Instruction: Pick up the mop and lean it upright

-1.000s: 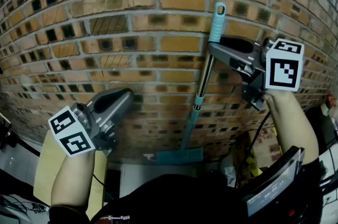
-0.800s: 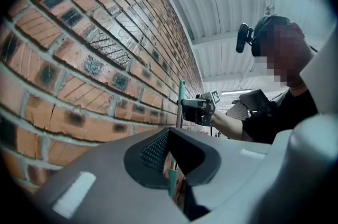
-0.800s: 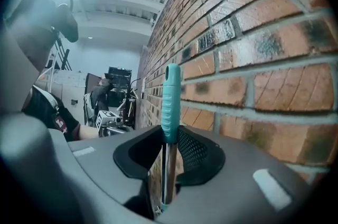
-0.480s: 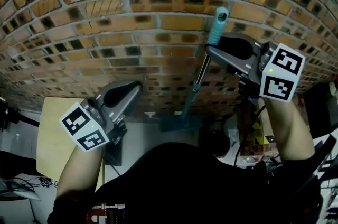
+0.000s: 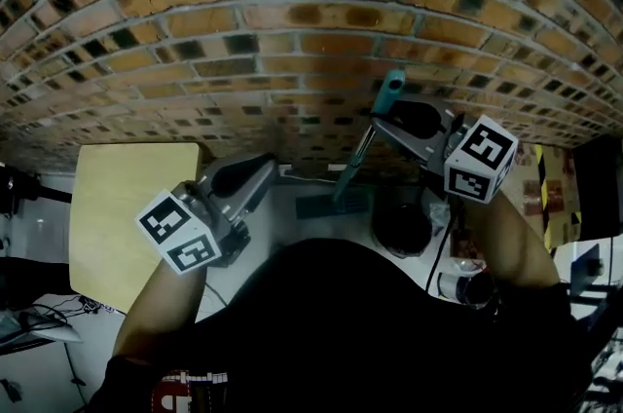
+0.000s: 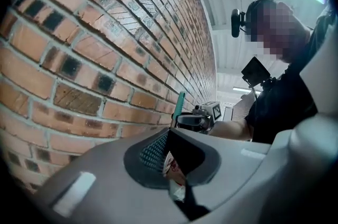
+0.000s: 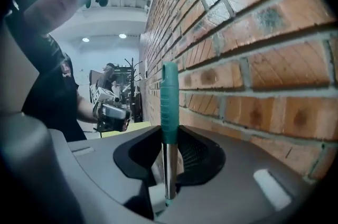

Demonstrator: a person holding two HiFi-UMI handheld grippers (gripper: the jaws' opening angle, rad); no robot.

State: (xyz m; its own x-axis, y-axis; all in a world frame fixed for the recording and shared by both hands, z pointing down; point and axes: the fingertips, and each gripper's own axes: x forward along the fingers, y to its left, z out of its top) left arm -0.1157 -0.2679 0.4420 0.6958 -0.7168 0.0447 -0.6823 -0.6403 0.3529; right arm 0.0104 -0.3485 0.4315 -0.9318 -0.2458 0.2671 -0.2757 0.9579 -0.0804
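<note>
The mop [image 5: 355, 158] stands on end close beside the brick wall [image 5: 292, 12], its teal grip at the top and its flat head [image 5: 331, 205] down on the floor at the wall's foot. We cannot tell whether the grip touches the bricks. Our right tongs [image 7: 170, 150] are clamped on the metal shaft just below the teal grip. Our left tongs [image 5: 261, 172] hang well apart to the left, jaws only slightly parted and holding nothing. Further left lies a pale wooden board [image 5: 127, 206].
</note>
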